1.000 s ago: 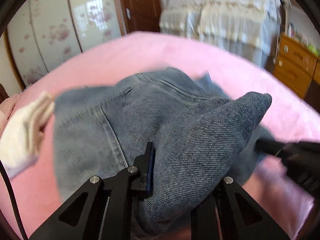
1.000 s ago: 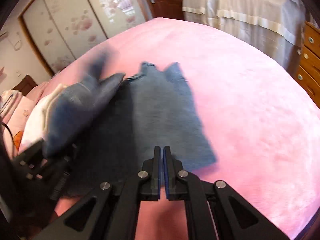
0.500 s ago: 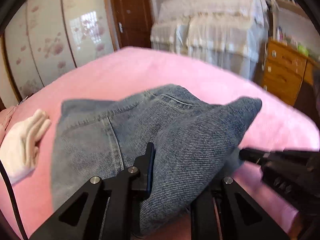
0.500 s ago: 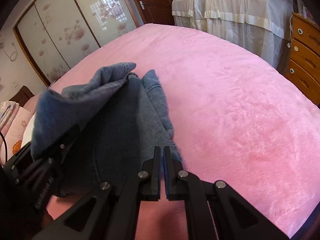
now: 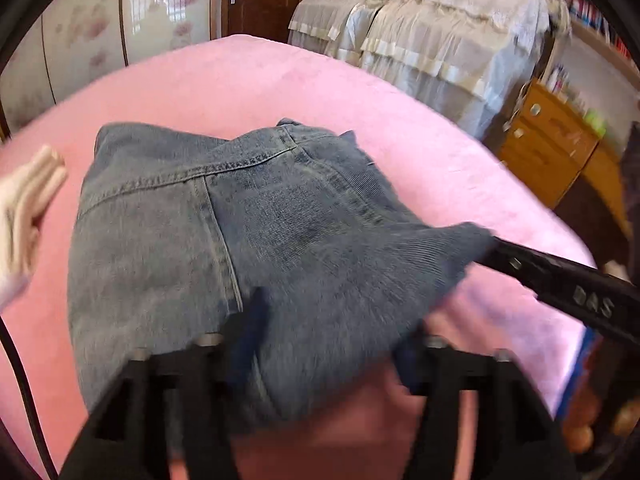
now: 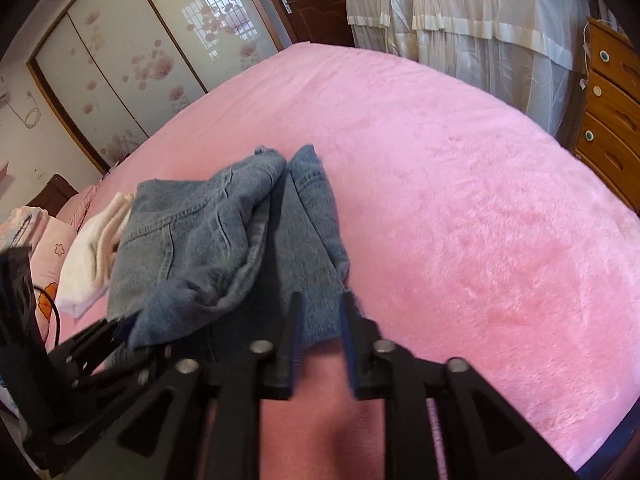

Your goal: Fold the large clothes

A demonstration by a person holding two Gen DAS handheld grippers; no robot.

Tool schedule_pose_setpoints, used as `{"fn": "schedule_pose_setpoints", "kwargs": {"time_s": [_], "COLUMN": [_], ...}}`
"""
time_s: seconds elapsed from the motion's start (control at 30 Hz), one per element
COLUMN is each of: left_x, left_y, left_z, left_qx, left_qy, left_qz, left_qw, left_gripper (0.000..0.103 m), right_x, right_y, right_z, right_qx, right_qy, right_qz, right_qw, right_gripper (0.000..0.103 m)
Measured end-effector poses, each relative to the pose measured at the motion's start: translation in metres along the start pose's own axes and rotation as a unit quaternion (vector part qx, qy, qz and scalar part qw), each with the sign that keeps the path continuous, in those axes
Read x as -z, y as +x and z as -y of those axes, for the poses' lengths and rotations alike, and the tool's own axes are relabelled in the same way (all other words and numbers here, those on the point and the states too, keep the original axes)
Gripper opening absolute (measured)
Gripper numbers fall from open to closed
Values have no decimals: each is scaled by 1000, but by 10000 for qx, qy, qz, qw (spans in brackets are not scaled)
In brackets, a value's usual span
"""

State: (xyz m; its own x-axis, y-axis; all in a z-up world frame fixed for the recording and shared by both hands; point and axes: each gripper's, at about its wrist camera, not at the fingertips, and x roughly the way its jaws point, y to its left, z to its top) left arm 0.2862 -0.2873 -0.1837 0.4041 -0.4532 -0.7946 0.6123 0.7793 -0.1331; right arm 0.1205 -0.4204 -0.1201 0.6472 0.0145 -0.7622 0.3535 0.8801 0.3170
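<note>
A pair of blue jeans [image 5: 248,224] lies folded on the pink bed [image 5: 240,80], waistband away from me. My left gripper [image 5: 328,344] stands wide open with denim lying between its jaws; it also shows at the lower left of the right wrist view [image 6: 108,344]. In the right wrist view the jeans [image 6: 224,232] lie bunched in layers. My right gripper [image 6: 318,316] is open, its jaws on either side of the jeans' near edge. The right gripper also shows in the left wrist view [image 5: 560,280], touching the denim's right corner.
A folded white cloth [image 6: 96,248] lies left of the jeans, near pink pillows [image 6: 48,248]. A wooden dresser [image 6: 612,112] and a lace-covered piece of furniture [image 6: 460,12] stand beyond the bed's right edge. Sliding wardrobe doors [image 6: 132,64] lie behind.
My left gripper has opened and lowered the raised denim fold onto the jeans. My right gripper has gone from shut to open at the near edge.
</note>
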Motion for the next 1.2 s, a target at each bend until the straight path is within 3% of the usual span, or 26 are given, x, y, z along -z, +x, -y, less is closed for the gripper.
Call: {"fn": "schedule_pose_setpoints", "kwargs": {"time_s": [0.03, 0.17, 0.27, 0.43, 0.57, 0.67, 0.77, 1.0, 1.1, 1.2], "left_x": [4, 10, 10, 16, 35, 50, 59, 54, 53, 53], "left_y": [-3, -19, -44, -76, -69, -58, -49, -40, -39, -36], "left_z": [3, 11, 3, -44, -95, -126, -145, -141, -140, -143], "left_qx": [27, 62, -85, -495, -898, -760, -459, -296, -268, -219], "left_qy": [29, 129, 95, -319, -876, -1390, -1710, -1688, -1674, -1706], "left_qz": [-5, 28, 391, 701, 427, 204, 143, 220, 219, 210], "left_qw": [10000, 9999, 9992, 9958, 9912, 9872, 9841, 9850, 9853, 9849], "left_gripper": [65, 65, 66, 74, 74, 74, 74, 74, 74, 76], "right_x": [-2, -12, -18, -23, -22, -16, -13, -12, -15, -21], "right_y": [-2, -14, -15, 2, 32, 49, 57, 68, 69, 68], "right_z": [0, -1, -1, -7, -12, -12, -8, -8, -12, -19], "right_qx": [-2, -213, -546, -1139, -1185, -1060, -1081, -1188, -1613, -1742], "right_qy": [-2, 28, 142, 240, 267, 264, 419, 508, 523, 349], "right_qz": [43, 94, -85, -679, -1159, -1387, -1468, -1640, -1715, -1653], "right_qw": [10000, 9997, 9984, 9909, 9858, 9843, 9824, 9780, 9705, 9701], "right_gripper": [37, 38, 38, 38, 39, 40, 48, 61, 61, 61]}}
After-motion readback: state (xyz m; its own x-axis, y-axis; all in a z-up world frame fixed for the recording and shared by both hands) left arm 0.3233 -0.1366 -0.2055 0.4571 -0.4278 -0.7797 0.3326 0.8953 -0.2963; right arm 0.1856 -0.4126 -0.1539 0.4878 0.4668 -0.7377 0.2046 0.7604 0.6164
